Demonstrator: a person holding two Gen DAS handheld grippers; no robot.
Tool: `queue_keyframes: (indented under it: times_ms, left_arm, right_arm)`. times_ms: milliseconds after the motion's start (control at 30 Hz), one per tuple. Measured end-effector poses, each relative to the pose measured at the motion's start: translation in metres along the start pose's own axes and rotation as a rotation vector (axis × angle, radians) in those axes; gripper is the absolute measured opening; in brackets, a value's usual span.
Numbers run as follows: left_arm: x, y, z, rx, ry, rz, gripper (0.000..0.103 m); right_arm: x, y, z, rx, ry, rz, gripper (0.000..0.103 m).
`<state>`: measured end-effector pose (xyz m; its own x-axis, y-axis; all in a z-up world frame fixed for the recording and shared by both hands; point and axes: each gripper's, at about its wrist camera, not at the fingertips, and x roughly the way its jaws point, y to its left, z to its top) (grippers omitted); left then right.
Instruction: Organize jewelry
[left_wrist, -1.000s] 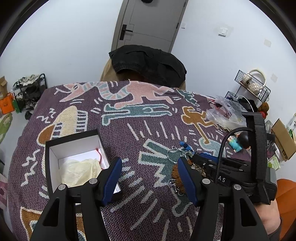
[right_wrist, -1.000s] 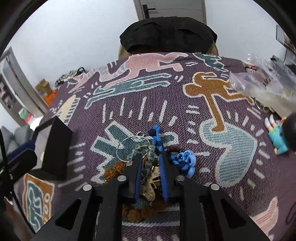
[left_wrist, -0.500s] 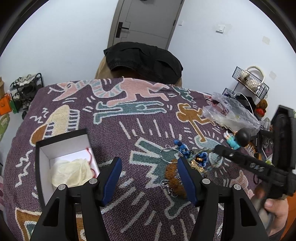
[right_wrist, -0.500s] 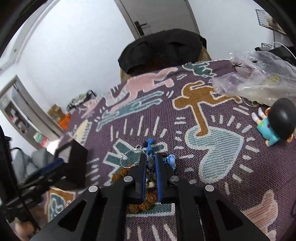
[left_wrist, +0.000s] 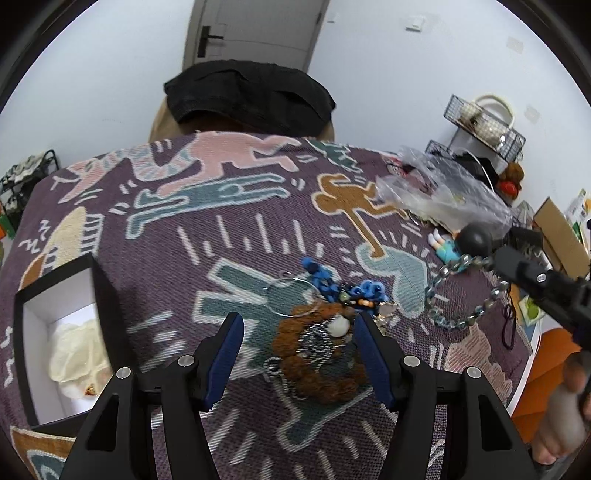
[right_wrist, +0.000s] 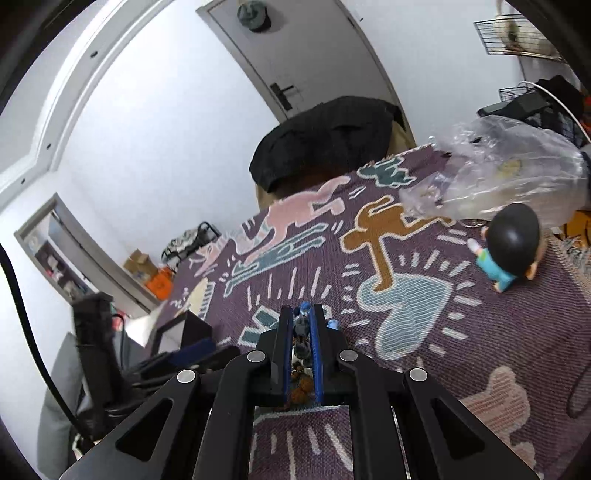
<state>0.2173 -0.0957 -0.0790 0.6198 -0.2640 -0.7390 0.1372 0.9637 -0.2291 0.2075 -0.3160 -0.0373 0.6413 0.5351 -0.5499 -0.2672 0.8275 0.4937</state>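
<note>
Right gripper pinches a grey beaded bracelet, dangling above the bench; left gripper spread. Swinging beads may snag the jewelry pile or miss the box.

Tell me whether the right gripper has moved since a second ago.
Yes. The right gripper has lifted up and rightward off the jewelry pile, carrying a bead bracelet clear of the cloth.
</note>
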Motion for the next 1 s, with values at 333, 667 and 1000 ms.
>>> queue_keyframes:
  times_ms: [333, 667, 1000]
  left_arm:
    - [0.035, -0.016, -0.001, 0.027, 0.074, 0.011, 0.051]
    - [0.042, -0.005, -0.005, 0.028, 0.089, 0.089, 0.050]
    - [0.041, 0.007, -0.010, -0.018, 0.113, 0.058, 0.023]
  right_arm:
    - [-0.021, -0.033, -0.008, 0.067, -0.041, -0.008, 0.010]
    - [-0.025, -0.059, -0.018, 0.125, -0.041, -0.013, 0.010]
    - [-0.020, -0.060, -0.022, 0.132, -0.031, -0.008, 0.010]
